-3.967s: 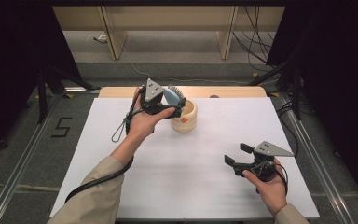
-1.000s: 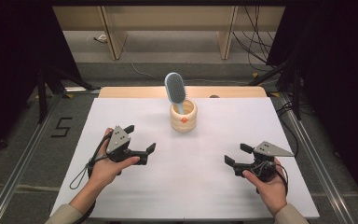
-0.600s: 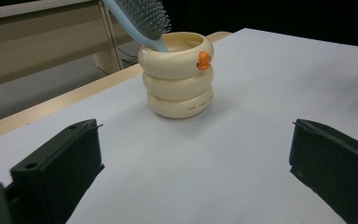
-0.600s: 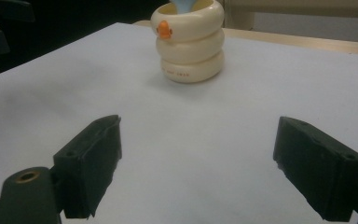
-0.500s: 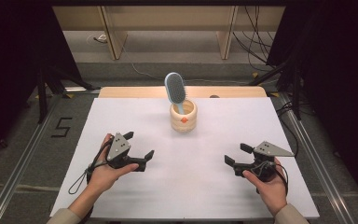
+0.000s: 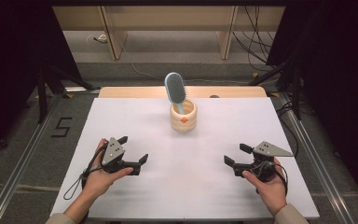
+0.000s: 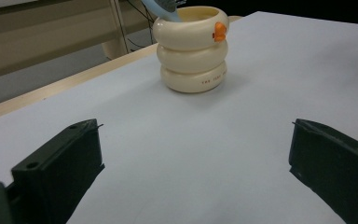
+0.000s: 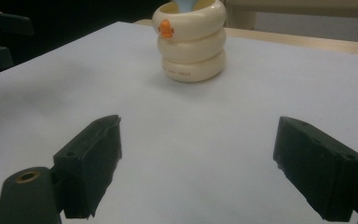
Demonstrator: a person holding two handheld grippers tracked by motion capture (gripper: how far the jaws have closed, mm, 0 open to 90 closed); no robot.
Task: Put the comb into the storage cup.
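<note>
White table: one cup, one hairbrush.

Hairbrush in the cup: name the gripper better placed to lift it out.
Roughly even, left slightly: both grippers, left and right, sit open and empty, while the hairbrush leans left in the cup.

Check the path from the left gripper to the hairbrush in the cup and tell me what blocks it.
Nothing visible blocks it. Bare white table lies between the left gripper and the ringed cream cup, where the hairbrush stands head-up.
</note>
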